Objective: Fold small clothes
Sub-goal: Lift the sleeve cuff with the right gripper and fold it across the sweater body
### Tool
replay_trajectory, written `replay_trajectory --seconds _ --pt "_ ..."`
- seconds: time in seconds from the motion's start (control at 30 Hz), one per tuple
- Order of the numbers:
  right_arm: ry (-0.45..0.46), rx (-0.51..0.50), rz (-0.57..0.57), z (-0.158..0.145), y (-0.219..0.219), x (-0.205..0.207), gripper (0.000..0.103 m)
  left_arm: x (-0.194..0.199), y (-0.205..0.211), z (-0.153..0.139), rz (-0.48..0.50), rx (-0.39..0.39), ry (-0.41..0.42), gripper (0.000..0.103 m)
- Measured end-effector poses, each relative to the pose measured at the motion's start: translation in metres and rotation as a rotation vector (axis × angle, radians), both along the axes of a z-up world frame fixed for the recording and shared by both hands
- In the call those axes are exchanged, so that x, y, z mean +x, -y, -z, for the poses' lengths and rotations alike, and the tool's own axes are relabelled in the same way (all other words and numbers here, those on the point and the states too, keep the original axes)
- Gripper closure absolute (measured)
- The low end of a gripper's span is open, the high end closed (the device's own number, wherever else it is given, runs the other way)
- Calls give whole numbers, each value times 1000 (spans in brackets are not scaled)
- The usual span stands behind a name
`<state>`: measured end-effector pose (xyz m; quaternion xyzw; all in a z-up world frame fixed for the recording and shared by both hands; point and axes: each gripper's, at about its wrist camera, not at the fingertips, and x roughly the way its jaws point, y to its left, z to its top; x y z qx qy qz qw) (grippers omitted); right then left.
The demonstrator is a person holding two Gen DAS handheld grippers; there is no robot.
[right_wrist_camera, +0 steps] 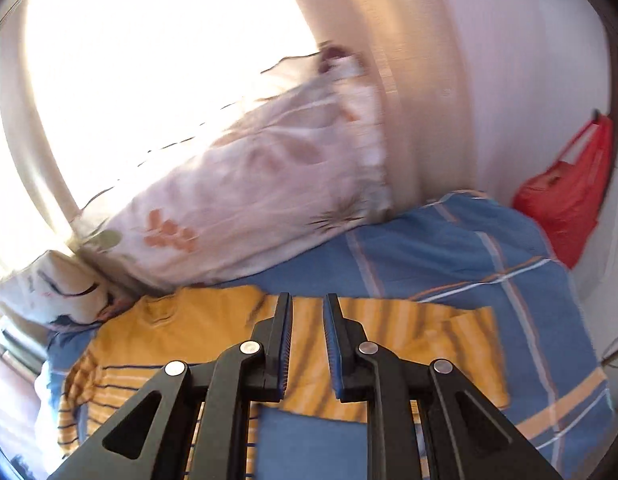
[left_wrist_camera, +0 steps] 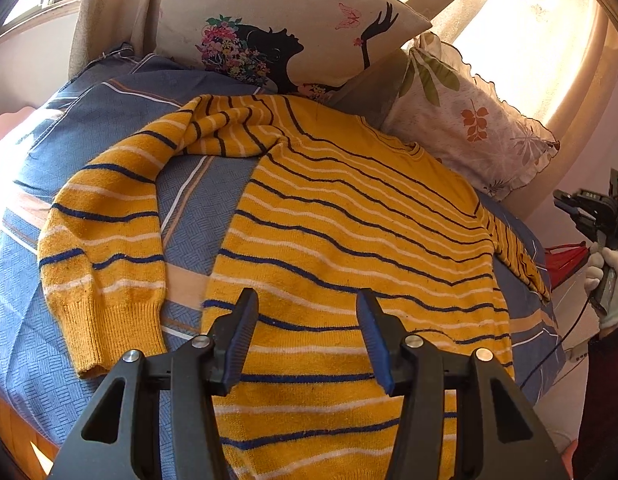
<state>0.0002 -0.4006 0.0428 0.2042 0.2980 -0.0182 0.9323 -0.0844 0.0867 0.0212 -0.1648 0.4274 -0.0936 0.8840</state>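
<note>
A yellow striped sweater (left_wrist_camera: 349,240) is laid flat on the bed (left_wrist_camera: 189,208), sleeves spread, nothing folded yet. The left gripper (left_wrist_camera: 307,320) is held above the hem, jaws parted and empty. The right gripper (right_wrist_camera: 309,312) is raised clear, jaws nearly closed on nothing. A sleeve likely must be grasped next and carried across the body.

- Sweater (left_wrist_camera: 349,216): yellow knitted cloth, fuzzy and matt, ribbed at the cuff.
- Bedspread (left_wrist_camera: 109,120): blue woven cloth with a fine basket-weave texture, matt.
- Leaf-print pillow (left_wrist_camera: 469,120): thin smooth cloth with a frilled edge.
- Left gripper (left_wrist_camera: 307,300): matt black plastic arms, shiny metal pivot pins, blue ribbed pads (left_wrist_camera: 237,344).
- Red bag (right_wrist_camera: 565,200): thin, glossy plastic.
- Glove (left_wrist_camera: 609,280): white knitted cloth.
</note>
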Motion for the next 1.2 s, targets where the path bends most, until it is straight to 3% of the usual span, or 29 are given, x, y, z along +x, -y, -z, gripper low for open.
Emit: replay_trajectory --seconds 0.07,0.17,0.2,0.23,0.3,0.33,0.57,0.7,0.9,0.97,1.0,1.03,1.1,1.2 --pt "-15 21 -127 5 -51 26 86 -3 -6 -1 -13 -10 0 53" --pt "-39 -71 -208 8 -104 46 85 -13 -14 -7 -29 -10 19 52" --pt "-47 -93 -217 10 -111 48 82 -16 -18 -9 -34 -5 30 51" --pt "-56 -104 -213 14 -111 48 71 -19 -22 -11 -41 -2 41 46" --pt "-72 -118 -169 22 -91 40 49 -20 -30 -11 -58 -5 53 42" --pt "-77 -127 -136 27 -78 33 46 -19 -33 -10 -60 -11 51 42" --pt "-210 -199 97 69 26 -19 35 1 -32 10 -18 -51 2 42" --pt "-291 -281 135 99 41 -29 29 8 -22 21 8 -64 -32 42" --pt "-390 -424 222 142 57 -10 29 1 -25 21 -1 -60 -28 42" --pt "-376 -425 234 149 66 -12 34 1 -30 22 -18 -60 -30 42" --pt "-358 -384 233 150 71 -14 58 1 -34 24 -26 -62 -35 42" --pt "-348 -342 257 148 78 -18 73 3 -36 25 -33 -66 -41 42" --pt "-306 -250 287 138 90 -27 90 5 -39 28 -39 -82 -52 42" --pt "-203 -91 289 111 98 -40 91 6 -38 30 -31 -82 -53 42"
